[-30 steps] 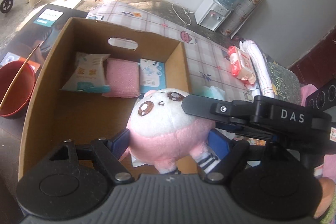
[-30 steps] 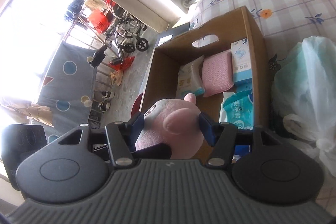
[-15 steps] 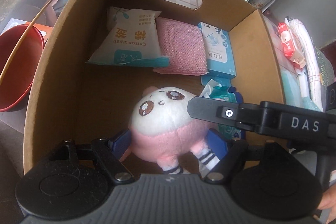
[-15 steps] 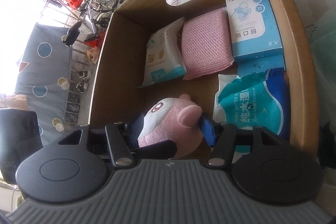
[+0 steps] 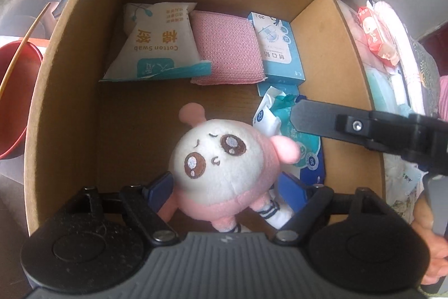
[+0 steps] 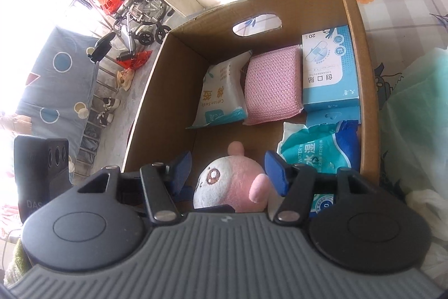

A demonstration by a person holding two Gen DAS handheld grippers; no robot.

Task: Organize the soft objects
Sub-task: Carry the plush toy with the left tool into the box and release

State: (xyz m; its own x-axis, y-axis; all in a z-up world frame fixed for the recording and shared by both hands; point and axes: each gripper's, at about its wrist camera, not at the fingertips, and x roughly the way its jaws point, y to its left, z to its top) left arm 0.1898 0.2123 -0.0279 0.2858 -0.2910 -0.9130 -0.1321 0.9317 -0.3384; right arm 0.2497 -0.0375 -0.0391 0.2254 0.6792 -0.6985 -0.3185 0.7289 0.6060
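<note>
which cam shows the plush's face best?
Left wrist: the plush faces the lens, both eyes and mouth visible, between the opening left gripper. Right wrist shows it from the side: one eye, the lower part hidden by the gripper body.

Left wrist view: fisheye camera mounted behind the left gripper (image 5: 224,188), looking steeply down along its fingers into the cardboard box (image 5: 70,52) from close above; the box fills most of the frame. Right wrist view: fisheye camera behind the right gripper (image 6: 228,168), tilted less steeply, set farther back, so the box (image 6: 364,80) occupies the centre and right, with a bright window area at upper left. Shared field: the box interior, the plush toy (image 5: 224,164) (image 6: 232,187), the cotton swab pack (image 5: 159,46) (image 6: 221,94) and the pink sponge (image 5: 224,46) (image 6: 271,86).
</note>
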